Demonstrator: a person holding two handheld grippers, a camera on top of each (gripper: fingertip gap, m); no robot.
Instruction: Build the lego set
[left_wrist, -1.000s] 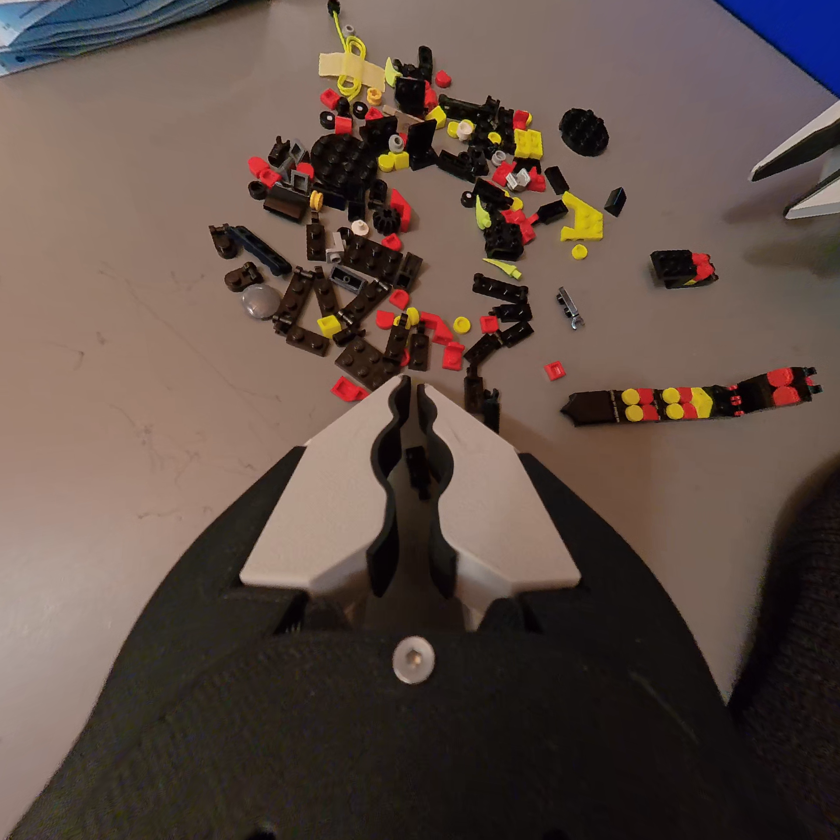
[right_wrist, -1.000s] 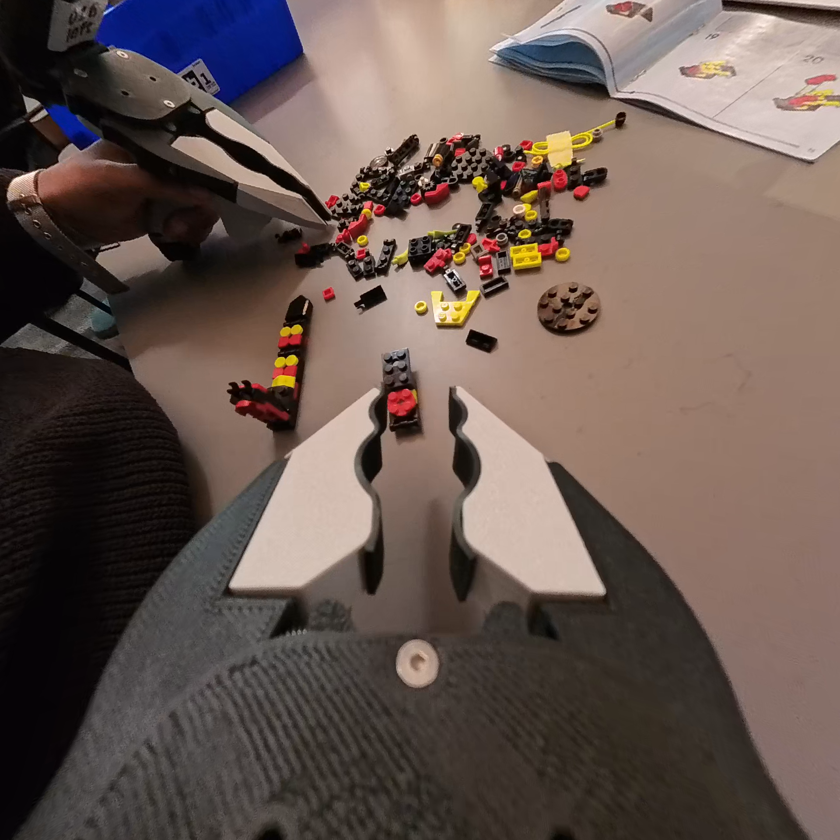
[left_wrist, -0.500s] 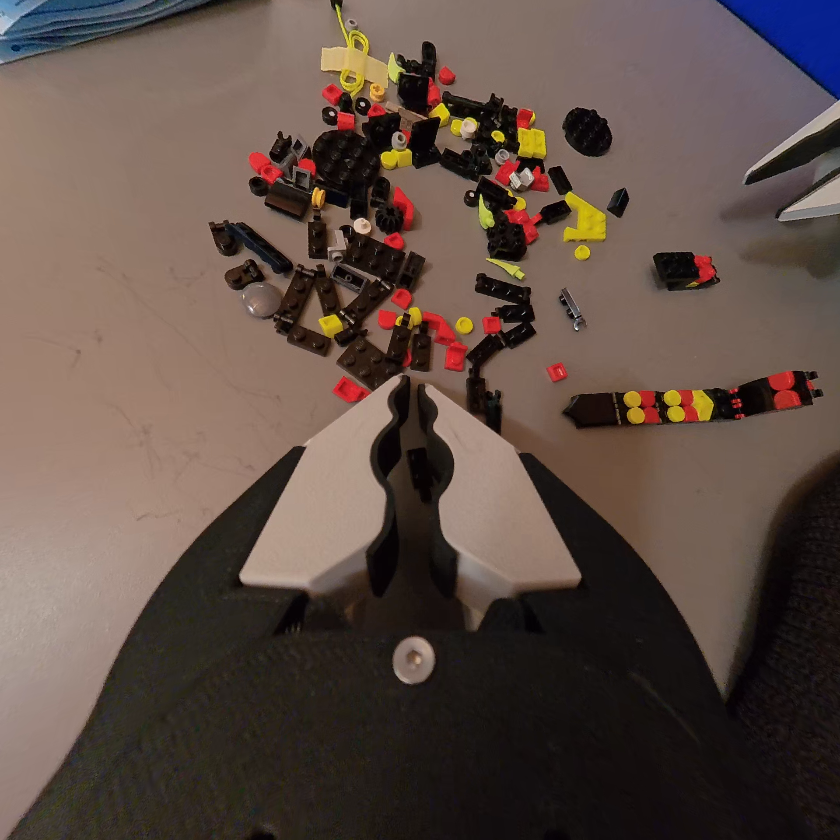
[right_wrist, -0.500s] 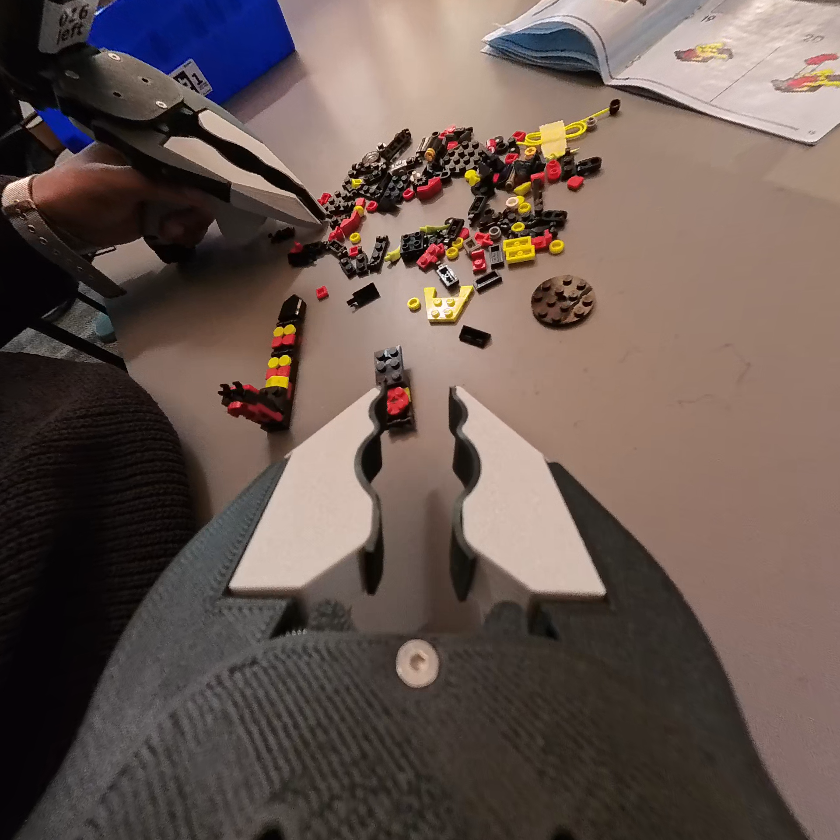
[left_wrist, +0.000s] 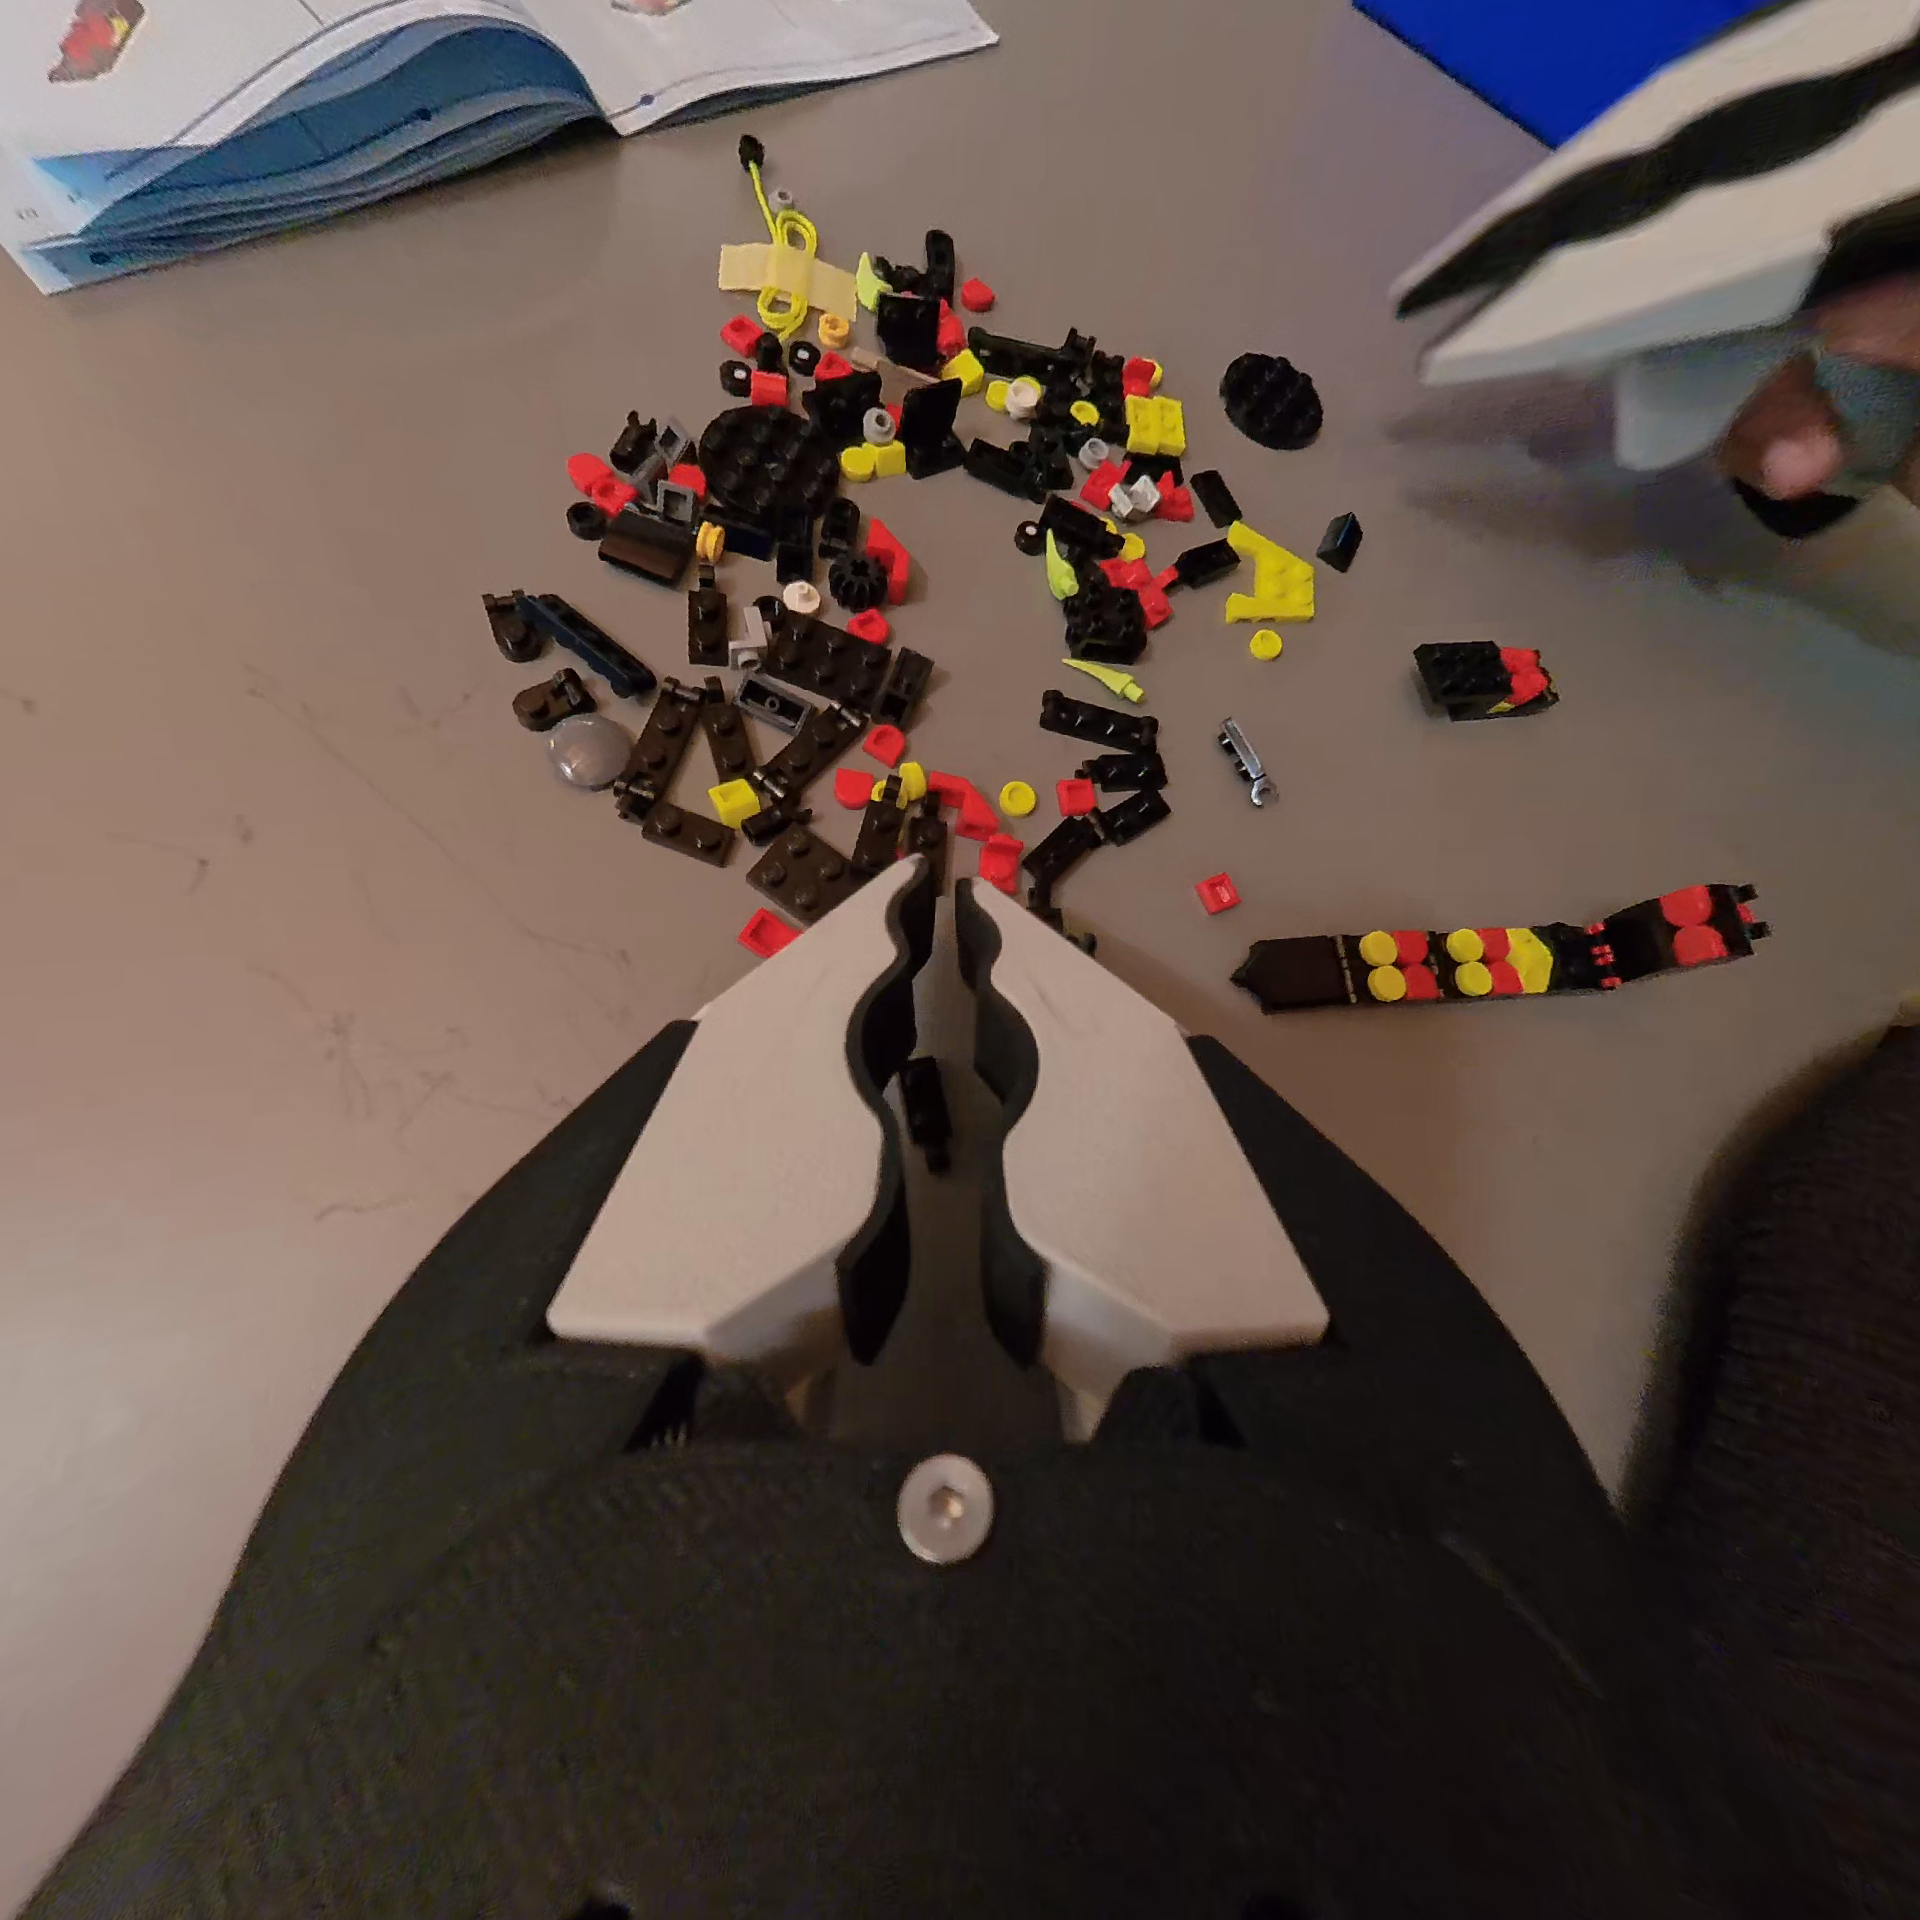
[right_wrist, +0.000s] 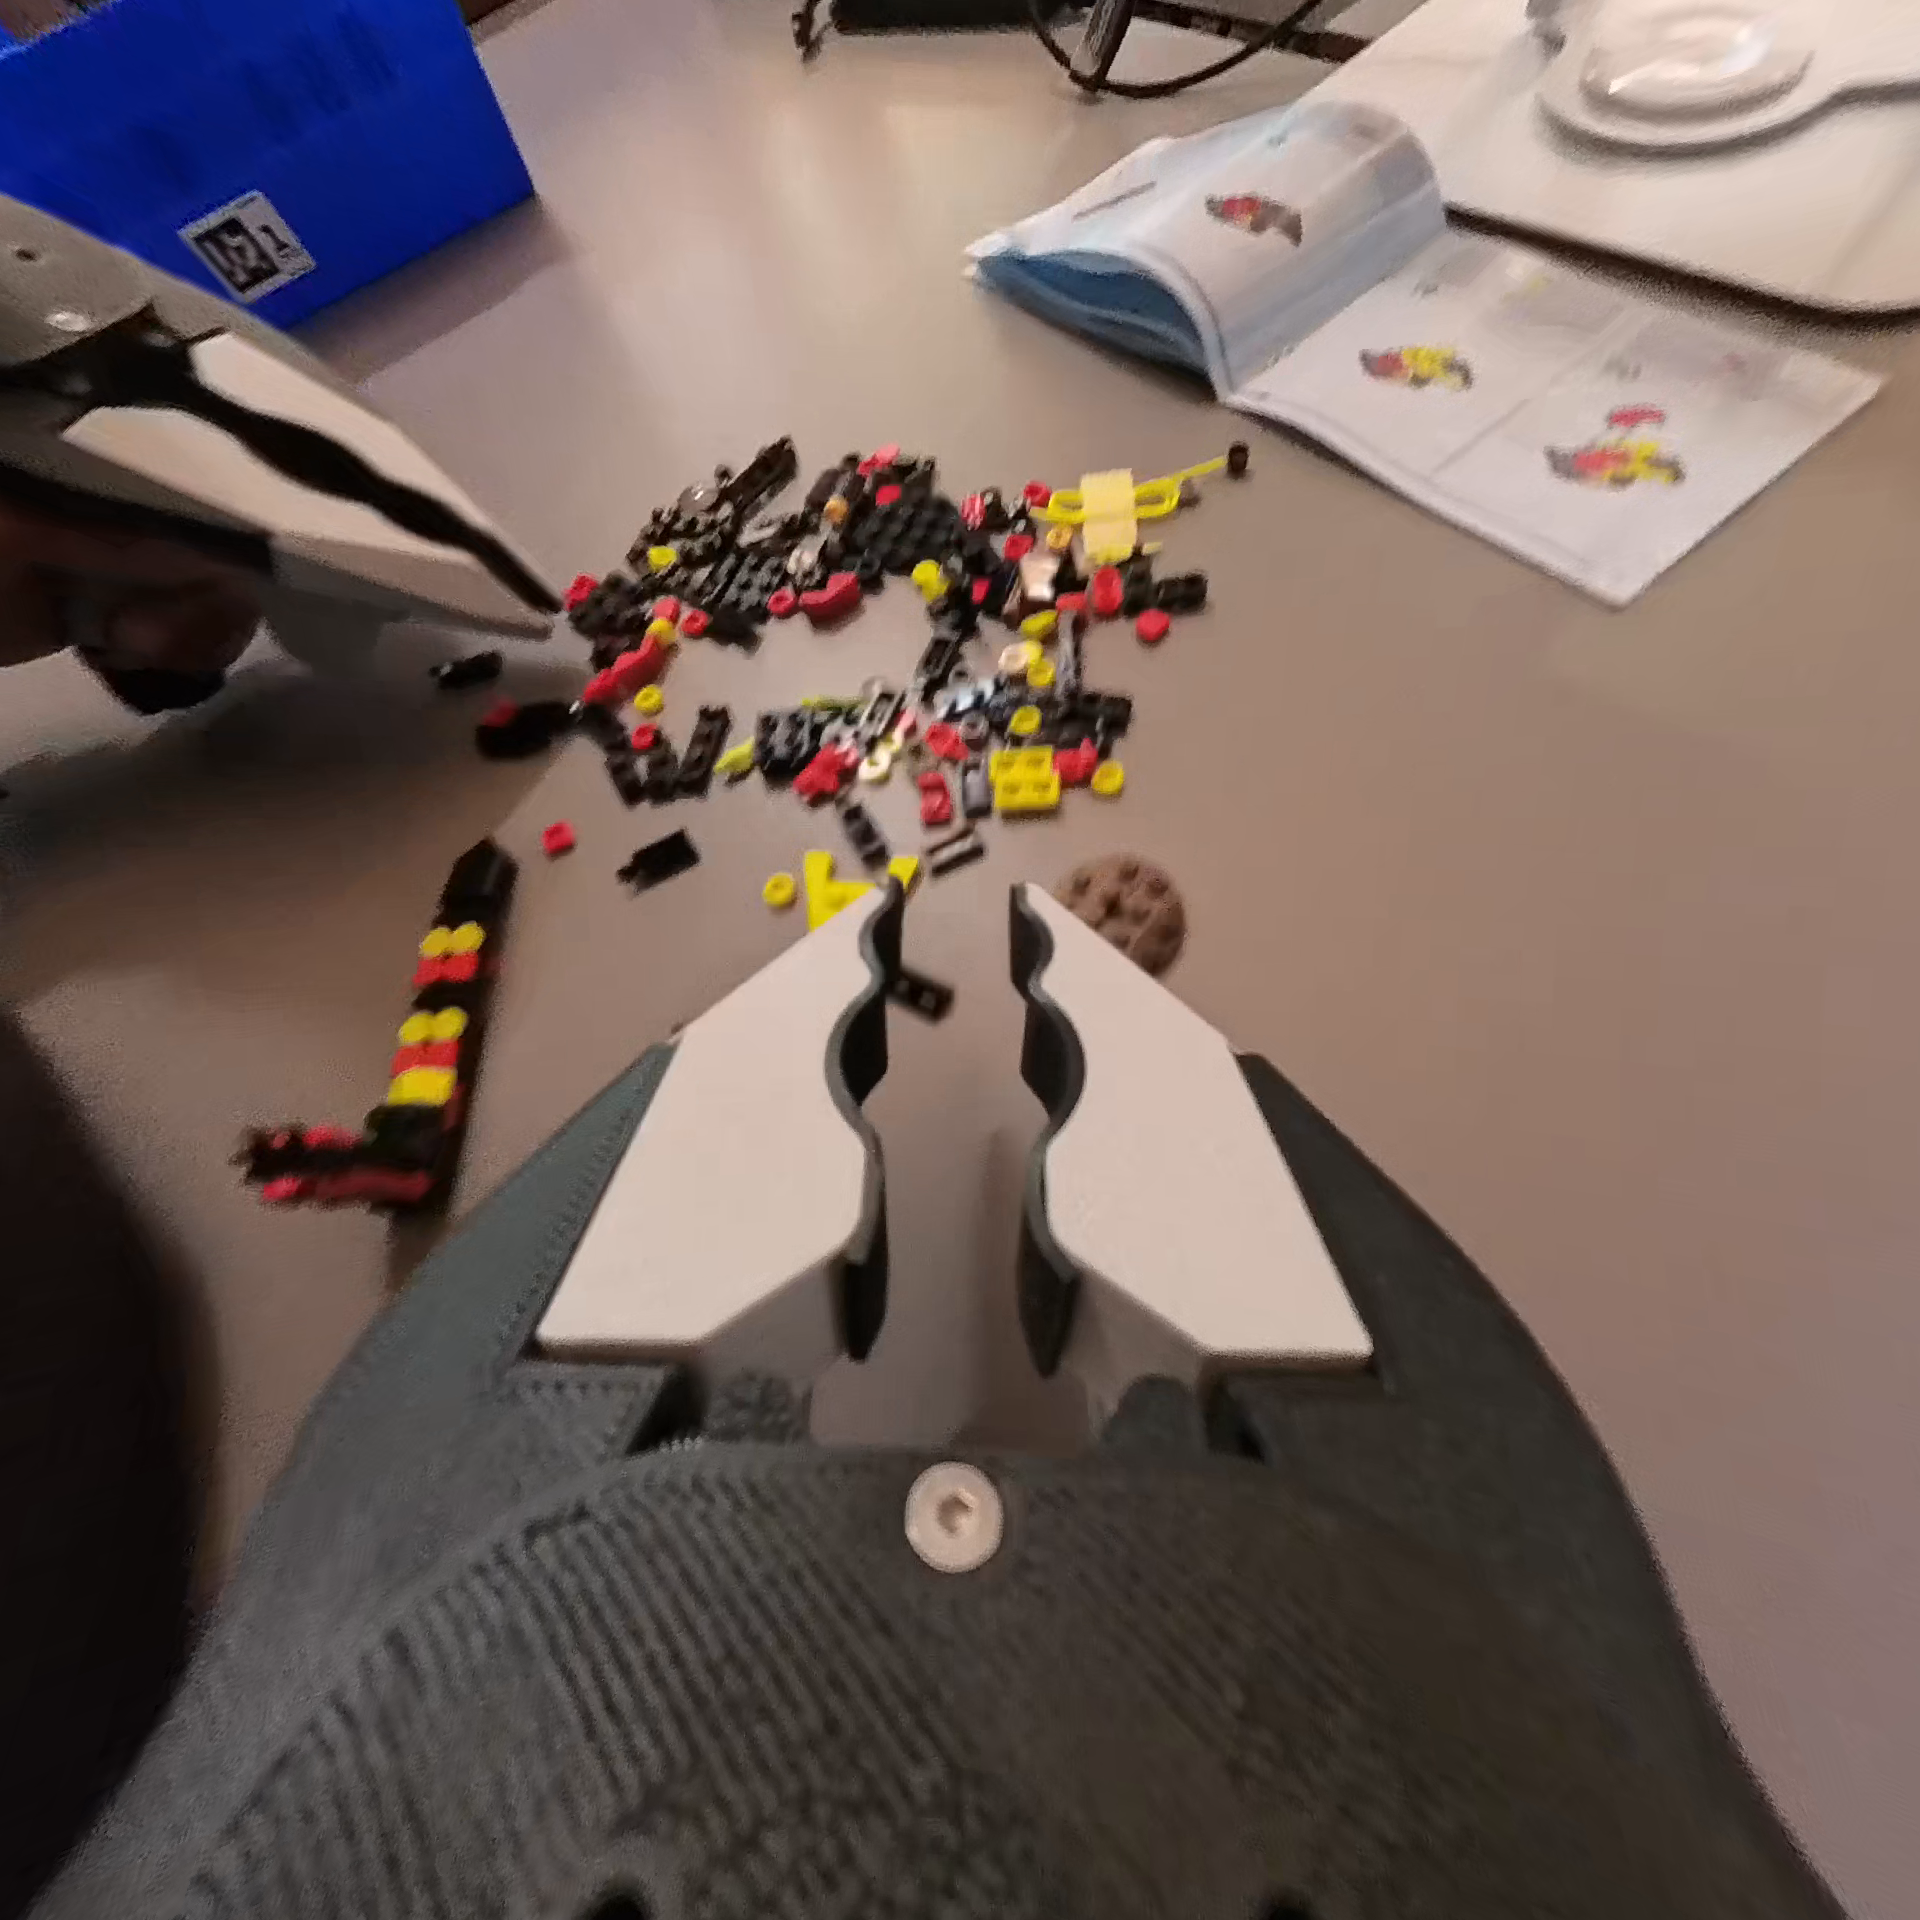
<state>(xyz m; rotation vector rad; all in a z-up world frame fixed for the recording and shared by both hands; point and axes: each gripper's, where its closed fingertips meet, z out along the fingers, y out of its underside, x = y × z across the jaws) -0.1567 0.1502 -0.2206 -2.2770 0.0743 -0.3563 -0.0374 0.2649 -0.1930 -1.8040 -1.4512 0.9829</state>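
Presently, a small black piece is seen between the jaws of the left gripper, which are nearly together; whether it is clamped or lies on the desk beneath cannot be told. The right gripper has its jaws apart and empty. The loose bricks lie scattered just beyond the left gripper, with the long black, red and yellow assembly to its right and a small black and red sub-build beyond that. The pieces are judged light, rigid and smooth, liable to slip or flick away. A hold across flat opposite sides is advised; the long assembly is best taken near its middle, since its joints may part
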